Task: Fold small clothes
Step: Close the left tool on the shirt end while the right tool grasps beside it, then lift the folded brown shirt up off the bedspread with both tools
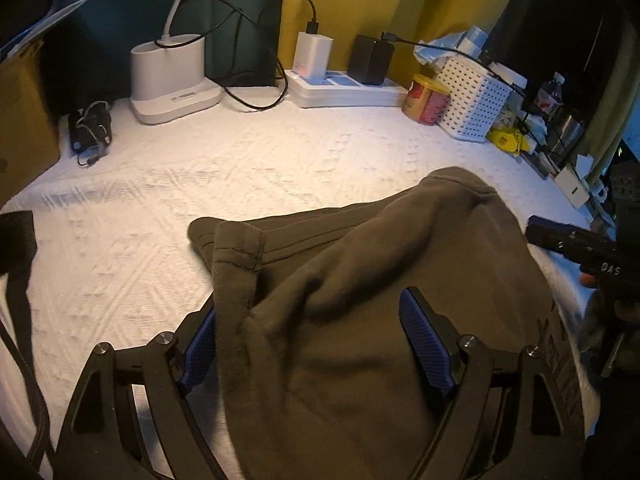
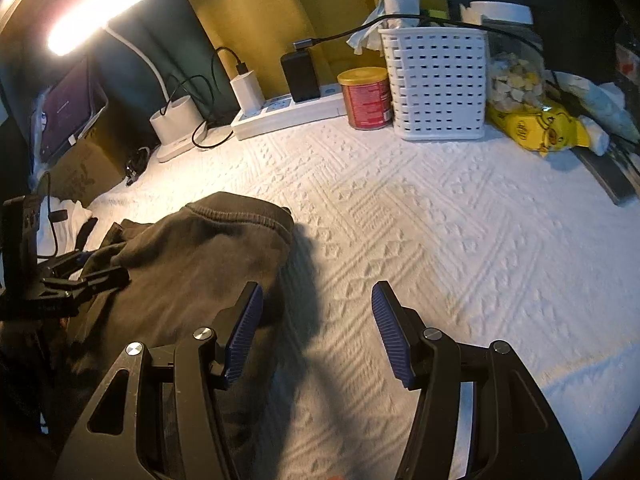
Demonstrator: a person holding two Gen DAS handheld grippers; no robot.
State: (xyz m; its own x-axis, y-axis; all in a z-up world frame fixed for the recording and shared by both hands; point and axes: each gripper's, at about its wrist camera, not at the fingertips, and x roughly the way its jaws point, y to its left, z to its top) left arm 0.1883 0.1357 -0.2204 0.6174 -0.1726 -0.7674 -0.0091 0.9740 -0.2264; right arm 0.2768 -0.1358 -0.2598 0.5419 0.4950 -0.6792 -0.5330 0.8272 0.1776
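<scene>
Your left gripper [image 1: 316, 336] stands wide, its blue ribbed pads [image 1: 426, 344] spread to either side of a raised fold of the dark olive garment [image 1: 360, 280]; the cloth lies between the jaws, and the right-hand pad shows clear of it, while the left-hand pad sits against the hanging edge, contact there uncertain. Your right gripper [image 2: 316, 336] is likewise held apart with nothing between its pads; its left finger [image 2: 244, 328] overlaps the garment's near edge, and its right finger stands over bare cloth cover. The garment lies bunched on the white textured bedspread [image 2: 440, 240], one hemmed corner [image 1: 240, 244] folded over towards the left of the left-wrist view, a rounded stitched hem [image 2: 240, 216] uppermost in the right-wrist view. Beyond it, along the yellow wall: a white lamp base [image 1: 168, 76] with its lit head [image 2: 96, 16], a white power strip [image 1: 344, 88] carrying a white charger [image 1: 314, 56] and a black adapter [image 1: 370, 60], a red tin with gold lid [image 2: 366, 98], a white perforated basket [image 2: 438, 84], and a yellow packet [image 2: 536, 128]. A cardboard box [image 1: 24, 120] stands at far left.
</scene>
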